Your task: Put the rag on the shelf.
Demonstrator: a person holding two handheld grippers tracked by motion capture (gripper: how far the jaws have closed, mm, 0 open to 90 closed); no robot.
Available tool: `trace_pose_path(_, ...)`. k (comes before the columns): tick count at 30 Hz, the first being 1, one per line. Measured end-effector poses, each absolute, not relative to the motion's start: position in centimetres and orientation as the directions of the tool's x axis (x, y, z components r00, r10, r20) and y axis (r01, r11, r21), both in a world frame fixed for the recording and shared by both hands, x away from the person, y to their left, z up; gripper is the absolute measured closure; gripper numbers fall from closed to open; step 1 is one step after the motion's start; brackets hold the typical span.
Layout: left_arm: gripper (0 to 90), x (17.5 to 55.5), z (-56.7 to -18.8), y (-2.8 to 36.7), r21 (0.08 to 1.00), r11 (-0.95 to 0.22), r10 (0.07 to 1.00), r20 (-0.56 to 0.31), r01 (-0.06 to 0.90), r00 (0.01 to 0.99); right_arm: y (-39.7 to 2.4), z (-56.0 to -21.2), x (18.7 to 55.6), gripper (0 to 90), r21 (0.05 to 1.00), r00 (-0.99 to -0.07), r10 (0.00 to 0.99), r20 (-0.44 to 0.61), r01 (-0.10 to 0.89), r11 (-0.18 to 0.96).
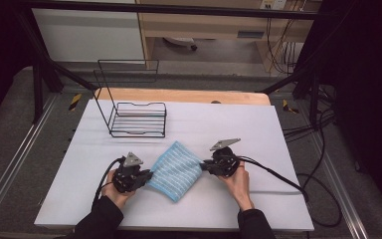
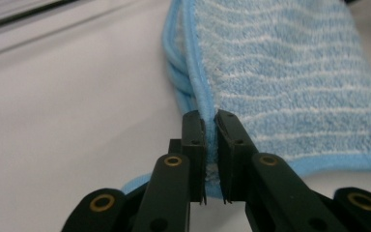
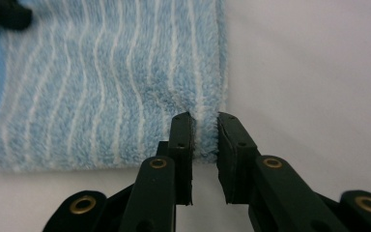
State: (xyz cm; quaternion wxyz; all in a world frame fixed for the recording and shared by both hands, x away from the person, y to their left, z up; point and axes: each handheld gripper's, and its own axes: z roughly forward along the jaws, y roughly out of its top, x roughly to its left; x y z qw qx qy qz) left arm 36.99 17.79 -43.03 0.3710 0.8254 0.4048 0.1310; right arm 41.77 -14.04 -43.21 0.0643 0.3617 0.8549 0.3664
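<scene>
A folded blue towel with white stripes [image 1: 176, 169] lies on the white table [image 1: 238, 124], near its front. My left gripper [image 1: 149, 175] holds the towel's left corner. In the left gripper view the towel's [image 2: 290, 72] blue hem stands pinched between the nearly closed jaws of the left gripper [image 2: 210, 118]. My right gripper [image 1: 202, 165] is at the towel's right corner. In the right gripper view the towel's [image 3: 101, 87] fluffy edge fills the narrow gap between the jaws of the right gripper [image 3: 205, 118]. A black tip of the left gripper [image 3: 5, 14] shows at the towel's far side.
A black wire rack [image 1: 137, 119] stands at the table's back left, a hand's breadth behind the towel. Black cables [image 1: 278, 177] trail from the right gripper across the table's right side. A person's hands and dark sleeves come in from the front edge.
</scene>
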Motion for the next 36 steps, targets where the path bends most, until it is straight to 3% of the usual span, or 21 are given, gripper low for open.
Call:
trace_pose_path(6,73.5,38.5,-43.3,17.5,0.707,-0.405,0.769,-0.079,0.58,0.634,-14.1,-43.6,41.4,71.6,0.643,-0.729,0.676,0.108,0.569,0.512)
trace_pose_path(11,64.7,39.2,-44.0,18.2,0.688,-0.392,0.765,-0.125,0.611,0.632,-15.1,-43.0,40.7,62.2,0.693,-0.675,0.724,0.143,0.59,0.414)
trace_pose_path(17,64.7,39.3,-44.5,18.1,0.678,-0.4,0.729,-0.173,0.617,0.663,-15.1,-43.8,40.5,63.2,0.7,-0.59,0.788,0.177,0.638,0.321)
trace_pose_path(23,68.4,39.0,-44.7,17.3,0.677,-0.429,0.72,-0.142,0.597,0.679,-14.5,-44.6,40.7,72.2,0.694,-0.563,0.798,0.214,0.663,0.281)
trace_pose_path(27,77.0,39.0,-44.7,17.2,0.67,-0.436,0.707,-0.158,0.601,0.689,-14.2,-45.1,40.7,79.2,0.694,-0.56,0.794,0.236,0.669,0.266)
trace_pose_path(36,85.4,38.4,-44.4,16.6,0.668,-0.465,0.705,-0.118,0.581,0.699,-14.2,-44.9,41.0,85.3,0.701,-0.572,0.786,0.234,0.659,0.271)
